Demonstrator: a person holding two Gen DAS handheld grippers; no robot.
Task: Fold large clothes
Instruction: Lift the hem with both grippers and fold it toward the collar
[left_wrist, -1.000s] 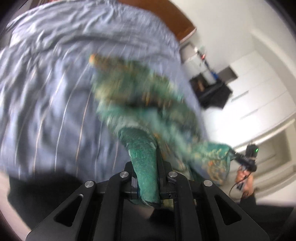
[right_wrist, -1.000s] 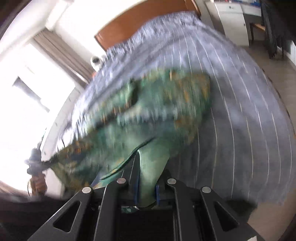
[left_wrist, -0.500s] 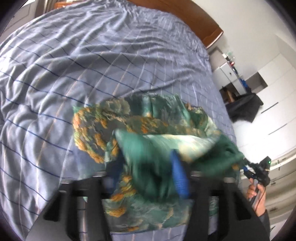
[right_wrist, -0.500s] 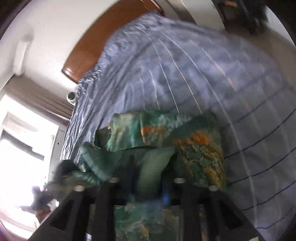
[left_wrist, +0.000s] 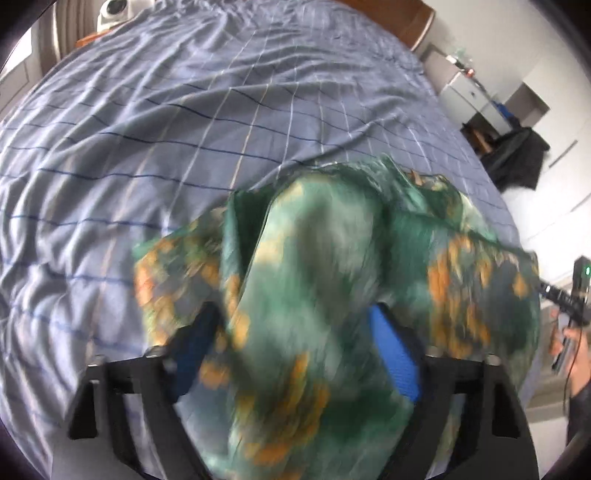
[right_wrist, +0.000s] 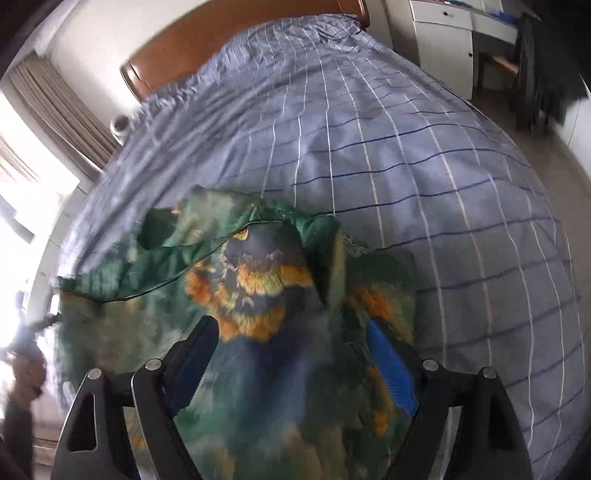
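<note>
A green garment with orange and blue print (left_wrist: 325, 266) lies bunched on the near part of the bed, also seen in the right wrist view (right_wrist: 251, 280). My left gripper (left_wrist: 295, 332) is open, its blue-padded fingers (left_wrist: 395, 358) spread wide with loose cloth draped between them. My right gripper (right_wrist: 291, 350) is open too, fingers (right_wrist: 388, 365) apart over the garment's near end. The other gripper and hand show at the right edge of the left wrist view (left_wrist: 569, 299). The cloth under both grippers is blurred.
The bed has a blue checked cover (left_wrist: 184, 122) (right_wrist: 424, 155) and a wooden headboard (right_wrist: 207, 48). White drawers (right_wrist: 443, 40), a chair with dark clothes (left_wrist: 517, 155), curtains (right_wrist: 62, 107) and a small white device (left_wrist: 114, 7) stand around it.
Both grippers were shut on the garment and swinging it over the bed. Now both have opened and the garment has dropped onto the cover.
</note>
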